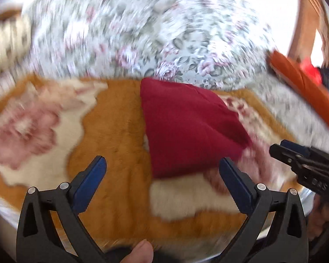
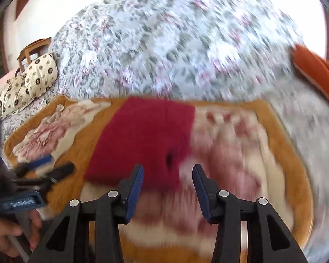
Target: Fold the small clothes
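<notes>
Folded dark red garment (image 1: 186,127) lies flat on the orange floral mat (image 1: 114,135), up against the mat's far edge, nothing gripping it. Left claw (image 1: 162,171) hangs wide open just short of it; right claw (image 2: 167,179) is open too, narrower, at its near edge. Floral bedspread (image 1: 142,32) lies beyond.

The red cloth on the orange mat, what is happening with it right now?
A person holds a gripper in each hand over a dark red cloth that lies on an orange flowered mat on a floral bedspread. Both the left gripper and the right gripper are open and hold nothing. The cloth looks already folded into a compact shape, though the pictures are blurred by motion.
</notes>
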Demonstrator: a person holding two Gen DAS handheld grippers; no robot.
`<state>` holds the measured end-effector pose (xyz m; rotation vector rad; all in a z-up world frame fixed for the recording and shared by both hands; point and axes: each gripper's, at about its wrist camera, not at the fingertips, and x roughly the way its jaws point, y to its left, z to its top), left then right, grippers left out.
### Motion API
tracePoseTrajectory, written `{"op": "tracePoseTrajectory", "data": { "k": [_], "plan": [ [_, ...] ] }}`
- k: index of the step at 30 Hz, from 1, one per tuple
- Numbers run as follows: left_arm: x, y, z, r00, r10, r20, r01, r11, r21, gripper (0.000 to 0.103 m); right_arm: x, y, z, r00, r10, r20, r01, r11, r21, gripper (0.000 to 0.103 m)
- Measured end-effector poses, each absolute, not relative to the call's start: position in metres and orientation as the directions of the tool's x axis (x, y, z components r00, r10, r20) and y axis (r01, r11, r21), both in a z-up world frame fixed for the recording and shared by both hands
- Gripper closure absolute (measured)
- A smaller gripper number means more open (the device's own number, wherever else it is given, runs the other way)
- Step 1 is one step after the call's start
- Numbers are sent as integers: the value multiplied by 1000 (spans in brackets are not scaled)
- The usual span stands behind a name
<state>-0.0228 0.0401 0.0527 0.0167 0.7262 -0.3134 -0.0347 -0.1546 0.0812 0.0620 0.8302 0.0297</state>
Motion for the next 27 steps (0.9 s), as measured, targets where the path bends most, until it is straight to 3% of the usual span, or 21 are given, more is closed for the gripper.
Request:
{"op": "tracePoseTrajectory", "data": {
  "k": [3,10,13,27],
  "plan": [
    [-53,32,57,737,-208,-643,295,955,29,0,-53,-146,80,679,35,-733,15,998,61,58],
    [-69,32,59,695,-306,-651,342,937,-75,0,-56,-128,75,701,-73,-709,-14,993,-116,58],
    [-65,34,63,693,-267,-670,296,952,-72,0,-53,-129,72,700,-84,-710,-16,991,-133,58],
    [-63,34,51,577,-342,-742,324,929,-177,0,-40,-126,71,710,-78,-700,-13,992,-124,58]
  ]
}}
